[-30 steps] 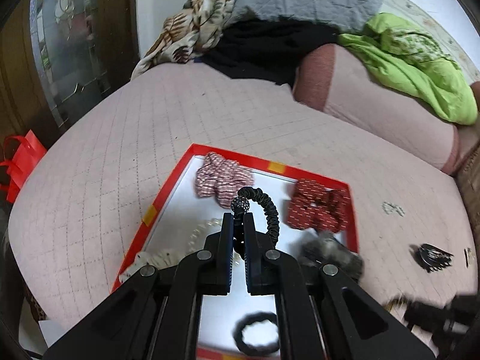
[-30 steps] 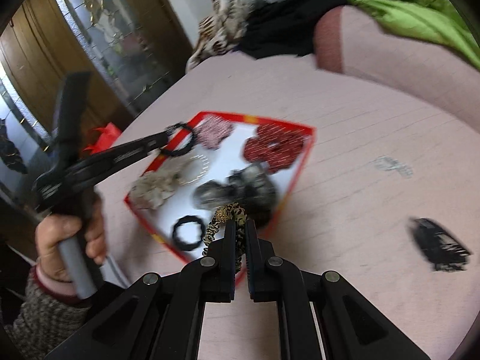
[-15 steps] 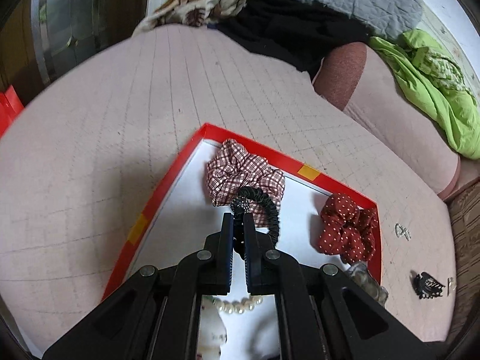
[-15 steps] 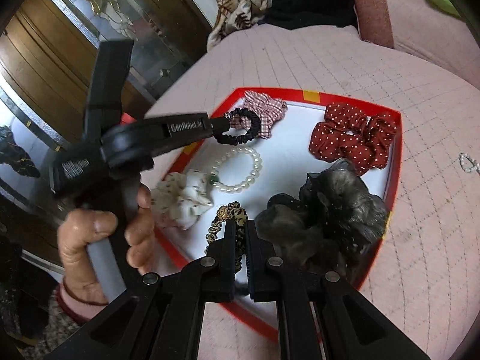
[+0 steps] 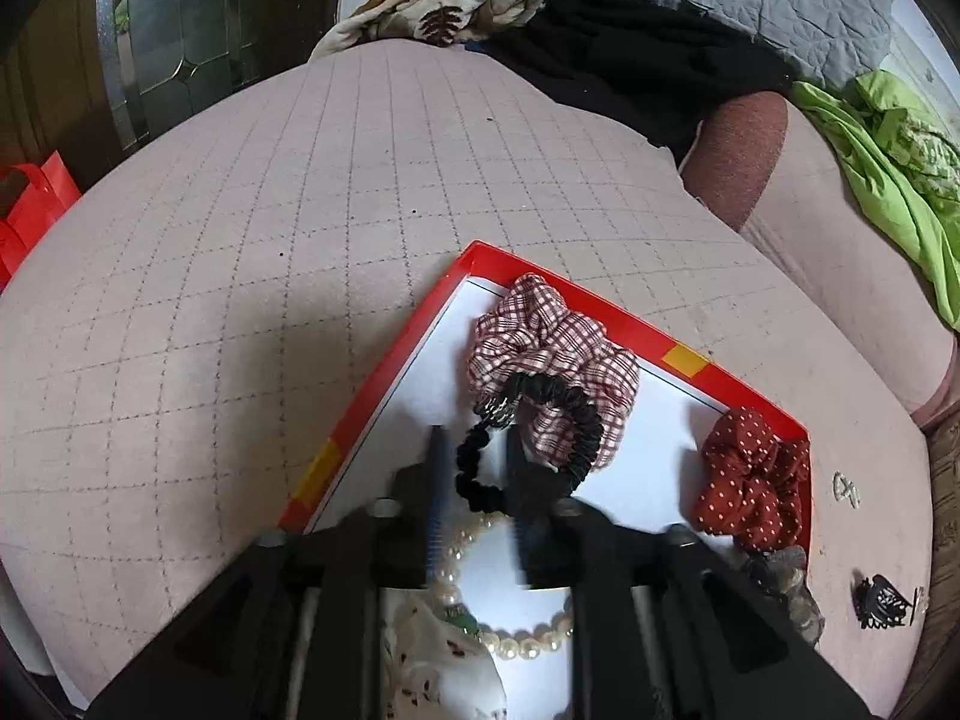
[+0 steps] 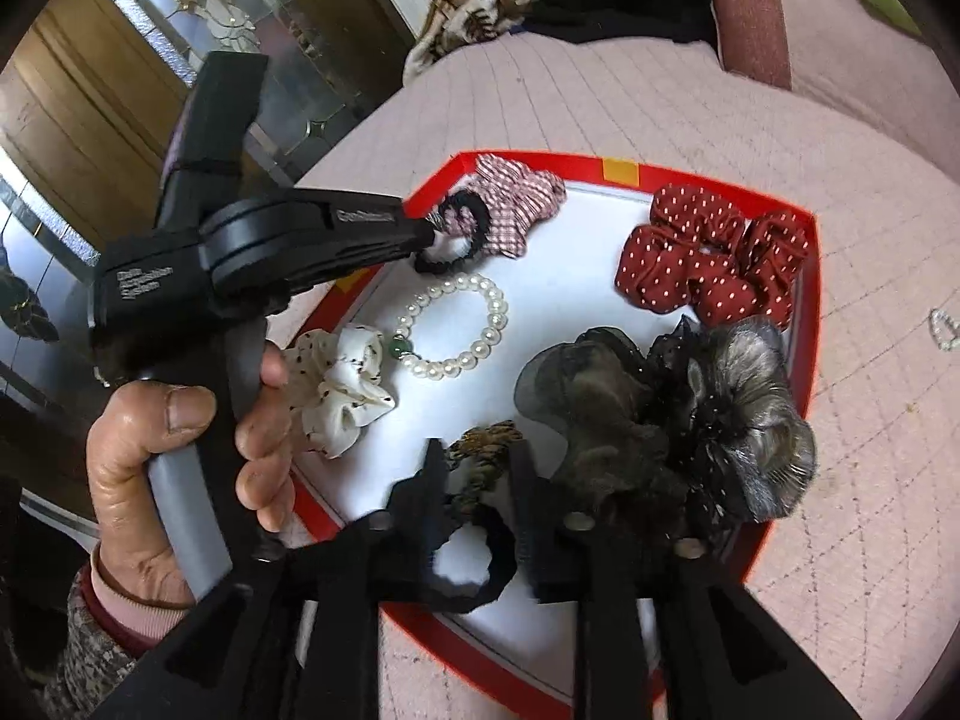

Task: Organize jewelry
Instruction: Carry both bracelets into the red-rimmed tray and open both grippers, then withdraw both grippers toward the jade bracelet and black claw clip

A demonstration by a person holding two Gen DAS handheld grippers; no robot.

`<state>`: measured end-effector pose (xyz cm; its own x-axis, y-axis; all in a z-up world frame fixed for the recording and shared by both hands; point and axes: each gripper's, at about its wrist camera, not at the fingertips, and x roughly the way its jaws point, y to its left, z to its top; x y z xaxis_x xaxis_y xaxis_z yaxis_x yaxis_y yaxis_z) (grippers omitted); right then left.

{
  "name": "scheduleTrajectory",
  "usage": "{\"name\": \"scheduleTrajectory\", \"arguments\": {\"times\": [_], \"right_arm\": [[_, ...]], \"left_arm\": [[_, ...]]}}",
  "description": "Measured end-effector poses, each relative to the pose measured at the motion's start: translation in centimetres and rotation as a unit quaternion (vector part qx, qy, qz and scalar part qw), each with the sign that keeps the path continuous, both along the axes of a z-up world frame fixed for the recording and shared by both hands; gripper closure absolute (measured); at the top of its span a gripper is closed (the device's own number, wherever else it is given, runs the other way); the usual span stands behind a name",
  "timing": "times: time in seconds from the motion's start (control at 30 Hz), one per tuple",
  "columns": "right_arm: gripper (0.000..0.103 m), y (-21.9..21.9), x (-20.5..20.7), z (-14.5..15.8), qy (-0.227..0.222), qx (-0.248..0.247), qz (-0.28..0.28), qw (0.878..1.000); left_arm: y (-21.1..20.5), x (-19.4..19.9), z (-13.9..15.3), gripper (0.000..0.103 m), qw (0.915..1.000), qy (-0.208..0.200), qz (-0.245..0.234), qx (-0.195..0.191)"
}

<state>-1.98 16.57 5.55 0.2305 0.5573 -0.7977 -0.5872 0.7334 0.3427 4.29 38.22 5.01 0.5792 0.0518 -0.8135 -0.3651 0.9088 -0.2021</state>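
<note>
Most pieces already lay in the red tray point(image 6: 804, 276). Both grippers' jaws had just been opening: the left gripper point(image 5: 474, 480) let go the black hair tie point(image 5: 576, 414), the right gripper point(image 6: 480, 480) the leopard hair tie point(image 6: 480, 450), each lying loose between its jaws. A black claw clip point(image 5: 885, 600) off to the left gripper's right remained outside.

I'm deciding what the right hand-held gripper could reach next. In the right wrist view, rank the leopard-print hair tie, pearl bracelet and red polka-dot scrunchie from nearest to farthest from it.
1. Leopard-print hair tie: lying between the open fingers of the right hand-held gripper, at the tray's near edge.
2. Pearl bracelet: mid-tray, up and slightly left.
3. Red polka-dot scrunchie: far right corner.
</note>
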Motion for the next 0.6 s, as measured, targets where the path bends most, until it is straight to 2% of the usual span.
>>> {"name": "scheduleTrajectory", "arguments": {"times": [0.03, 0.07, 0.23, 0.33, 0.43, 0.6], "right_arm": [[0.064, -0.2, -0.3, 0.4, -0.007, 0.001, 0.001, 1.0], [0.062, -0.4, -0.6, 0.7, -0.013, 0.001, 0.002, 1.0], [0.06, -2.1, -2.4, 2.0, -0.036, 0.001, 0.003, 0.999], [0.056, -4.1, -3.5, 2.5, -0.049, -0.003, 0.0, 0.999], [0.049, -7.8, -4.8, 3.0, -0.068, -0.01, -0.014, 0.998], [0.048, -15.6, -5.6, 2.7, -0.067, -0.02, -0.082, 0.994]], "left_arm": [[-0.1, -0.2, 0.2, 0.064, 1.0, -0.004, 0.0, 0.002], [-0.4, -0.7, 0.5, 0.063, 0.9999, -0.01, 0.001, 0.007], [-0.9, -2.0, 1.5, 0.062, 0.9994, -0.029, -0.002, 0.017], [-1.4, -2.6, 2.1, 0.062, 0.999, -0.039, 0.0, 0.02], [-2.0, -3.3, 2.6, 0.062, 0.9986, -0.05, -0.007, 0.016], [-4.5, -4.5, 4.2, 0.062, 0.996, -0.08, -0.022, 0.035]]}}
